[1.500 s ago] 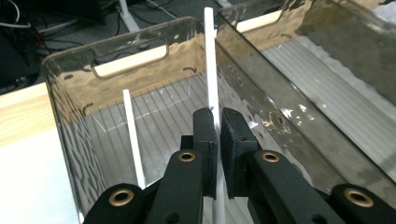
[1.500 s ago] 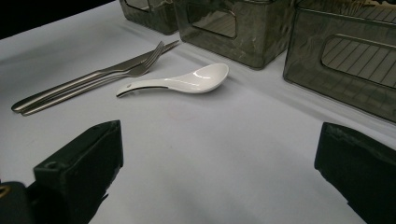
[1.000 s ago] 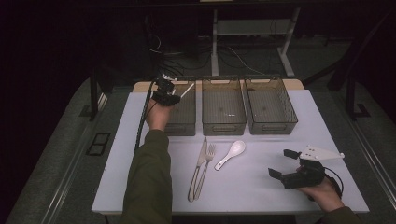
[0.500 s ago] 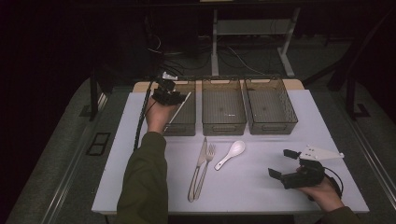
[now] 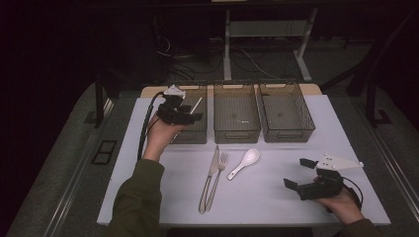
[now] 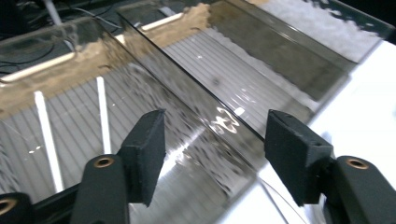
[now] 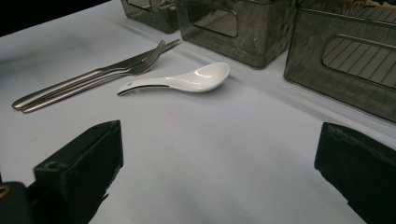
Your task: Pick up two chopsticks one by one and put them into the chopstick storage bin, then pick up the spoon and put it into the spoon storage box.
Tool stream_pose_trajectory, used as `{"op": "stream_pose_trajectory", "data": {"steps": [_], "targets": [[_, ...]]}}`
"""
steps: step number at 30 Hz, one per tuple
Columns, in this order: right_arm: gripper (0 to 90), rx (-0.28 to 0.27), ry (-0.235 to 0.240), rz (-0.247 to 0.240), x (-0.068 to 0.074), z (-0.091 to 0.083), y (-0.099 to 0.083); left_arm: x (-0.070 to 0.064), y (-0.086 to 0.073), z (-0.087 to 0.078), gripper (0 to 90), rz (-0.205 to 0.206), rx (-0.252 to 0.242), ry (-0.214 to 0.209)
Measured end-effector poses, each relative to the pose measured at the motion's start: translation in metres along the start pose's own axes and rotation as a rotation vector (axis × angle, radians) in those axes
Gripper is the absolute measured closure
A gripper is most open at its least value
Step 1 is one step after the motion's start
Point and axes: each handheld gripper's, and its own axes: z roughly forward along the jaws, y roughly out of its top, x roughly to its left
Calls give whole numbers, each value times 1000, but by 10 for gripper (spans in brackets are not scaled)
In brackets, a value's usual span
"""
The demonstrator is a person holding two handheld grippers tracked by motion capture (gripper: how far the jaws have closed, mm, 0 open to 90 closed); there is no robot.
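We see smoky grey ribbed bins (image 5: 236,118), white chopsticks (image 6: 103,112), a white spoon (image 7: 187,80), silver cutlery (image 7: 93,77), a white desk (image 5: 267,192).

Smoked plastic, steel and glazed white on a matt table

The three bins (image 5: 236,113) are showing as smoky see-through plastic with ribbed floors, glinting where light hits the walls. The knife (image 7: 88,74) and fork (image 7: 109,73) are gleaming as polished metal, the spoon (image 7: 187,79) is shining glossy white like ceramic, and the tabletop (image 5: 276,192) is looking smooth and matt white. The gripper pads (image 6: 149,149) are appearing matt black and slightly grainy.
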Motion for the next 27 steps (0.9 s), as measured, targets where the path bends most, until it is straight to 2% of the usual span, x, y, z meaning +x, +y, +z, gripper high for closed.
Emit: {"op": "stream_pose_trajectory", "data": {"steps": [8, 14, 21, 27], "targets": [[13, 1, -1, 4, 0, 0, 0, -20, -33, -14, 304, 22, -10, -25], [13, 0, -3, 5, 0, 0, 0, -28, -51, -20, 265, 47, -6, -32], [13, 1, -4, 2, -1, 0, 0, -38, -71, -27, 222, 60, -37, -42], [13, 4, -1, 3, 0, 0, 0, -47, -92, -29, 183, 72, -26, -58]]}}
